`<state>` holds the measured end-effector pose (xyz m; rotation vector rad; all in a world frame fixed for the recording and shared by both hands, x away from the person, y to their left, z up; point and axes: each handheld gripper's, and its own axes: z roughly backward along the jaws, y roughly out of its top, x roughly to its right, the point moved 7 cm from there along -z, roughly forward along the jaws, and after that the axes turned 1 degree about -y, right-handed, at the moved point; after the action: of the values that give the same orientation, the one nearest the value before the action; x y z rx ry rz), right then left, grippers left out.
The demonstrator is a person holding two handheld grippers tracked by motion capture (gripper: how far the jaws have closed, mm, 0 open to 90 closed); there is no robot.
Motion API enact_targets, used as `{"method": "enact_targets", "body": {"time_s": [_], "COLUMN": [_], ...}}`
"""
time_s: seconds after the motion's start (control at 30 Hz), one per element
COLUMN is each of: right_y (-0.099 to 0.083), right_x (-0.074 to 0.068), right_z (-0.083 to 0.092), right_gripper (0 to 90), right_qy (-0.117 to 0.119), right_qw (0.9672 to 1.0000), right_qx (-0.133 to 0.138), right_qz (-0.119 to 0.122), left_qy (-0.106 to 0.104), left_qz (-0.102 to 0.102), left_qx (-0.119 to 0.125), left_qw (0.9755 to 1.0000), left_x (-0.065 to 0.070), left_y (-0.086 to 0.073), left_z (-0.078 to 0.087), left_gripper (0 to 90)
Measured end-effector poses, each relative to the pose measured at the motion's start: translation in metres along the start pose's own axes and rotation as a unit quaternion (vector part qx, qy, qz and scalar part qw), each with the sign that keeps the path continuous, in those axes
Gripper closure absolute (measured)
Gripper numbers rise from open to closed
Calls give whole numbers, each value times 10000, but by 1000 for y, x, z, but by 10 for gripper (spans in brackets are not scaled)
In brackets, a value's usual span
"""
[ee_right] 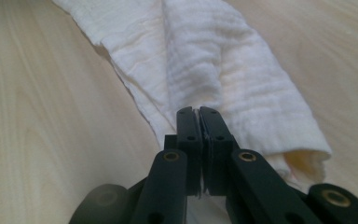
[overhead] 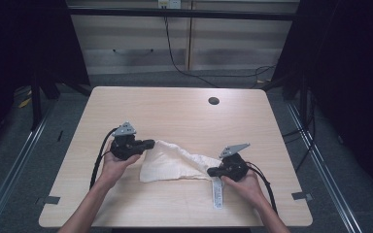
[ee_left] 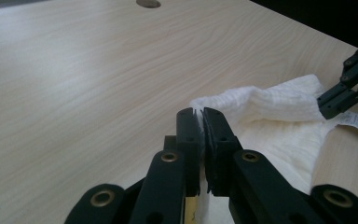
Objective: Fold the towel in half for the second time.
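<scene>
Two black grippers: left gripper (overhead: 148, 143), right gripper (overhead: 210, 171). Grey three-cornered plate atop each, black cable trailing from each body. Jaws flat, black, boxy, with small dark screws near the tips and brass-ringed pivots on the linkage arms. Forearms bare, no sleeves.

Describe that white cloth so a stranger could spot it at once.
On the pale wooden table, look at the near half between the person's two hands. The white cloth lies there rumpled, pinched at one end by the left gripper and at the other by the right gripper. It is textured, with a printed label.
</scene>
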<state>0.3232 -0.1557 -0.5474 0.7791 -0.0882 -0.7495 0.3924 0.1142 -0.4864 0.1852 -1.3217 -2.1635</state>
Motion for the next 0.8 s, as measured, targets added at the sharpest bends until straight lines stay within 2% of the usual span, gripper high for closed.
{"method": "enact_targets", "body": {"time_s": [0.1, 0.3, 0.4, 0.5, 0.67, 0.8], "right_y": [2, 4, 4, 4, 3, 2], "right_x": [8, 18, 18, 17, 18, 17], "right_z": [-1, -1, -1, -2, -1, -1], "right_gripper": [875, 876, 876, 877, 877, 877], "right_qy": [-38, -135, -186, -209, -250, -242], "right_qw": [9999, 9997, 9996, 9995, 9993, 9992], "right_qx": [97, 112, 117, 118, 204, 205], "right_qz": [-124, -185, -182, -190, -198, -227], "left_qy": [-108, -283, -360, -362, -420, -533], "left_qz": [-110, -234, -292, -446, -612, -664], "left_qx": [66, 3, -109, -326, -559, -736], "left_qw": [9999, 9993, 9989, 9978, 9957, 9936], "left_x": [9, 22, 31, 41, 48, 56], "left_y": [5, -1, -12, -25, -40, -54], "left_z": [4, 11, 13, 14, 20, 22], "left_gripper": [860, 860, 860, 860, 860, 860]}}
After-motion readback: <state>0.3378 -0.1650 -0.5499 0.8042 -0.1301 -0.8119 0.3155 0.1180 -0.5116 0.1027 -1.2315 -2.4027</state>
